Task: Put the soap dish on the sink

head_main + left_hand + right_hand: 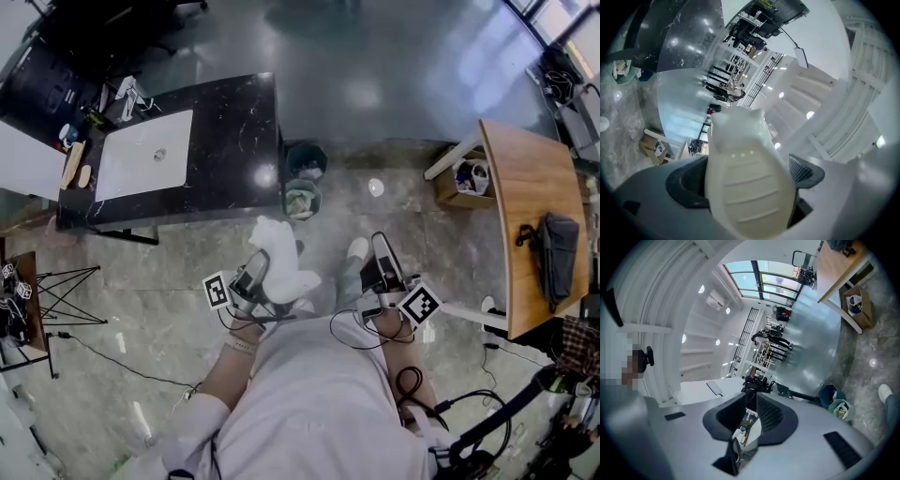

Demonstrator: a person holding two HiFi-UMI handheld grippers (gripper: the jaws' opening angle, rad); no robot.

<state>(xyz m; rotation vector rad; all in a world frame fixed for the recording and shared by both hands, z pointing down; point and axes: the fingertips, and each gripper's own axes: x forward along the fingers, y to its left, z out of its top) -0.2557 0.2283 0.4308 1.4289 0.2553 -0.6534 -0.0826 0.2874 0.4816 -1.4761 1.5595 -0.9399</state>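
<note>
Head view looks steeply down over the person (309, 394); gripper views sit close behind their jaws; all share the bins (305, 183).

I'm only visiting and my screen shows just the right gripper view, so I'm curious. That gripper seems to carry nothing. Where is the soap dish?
Observer: The left gripper has it. The white soap dish sits clamped between its jaws, sticking out past them.
Operator: Is it over the sink?
Observer: No. In the head view the dish is held above the floor, close in front of the person. The white sink lies apart from it, toward the upper left.
Operator: What does the sink sit in?
Observer: It sits in a black marbled counter, which has bare surface on the side nearer the dish.
</note>
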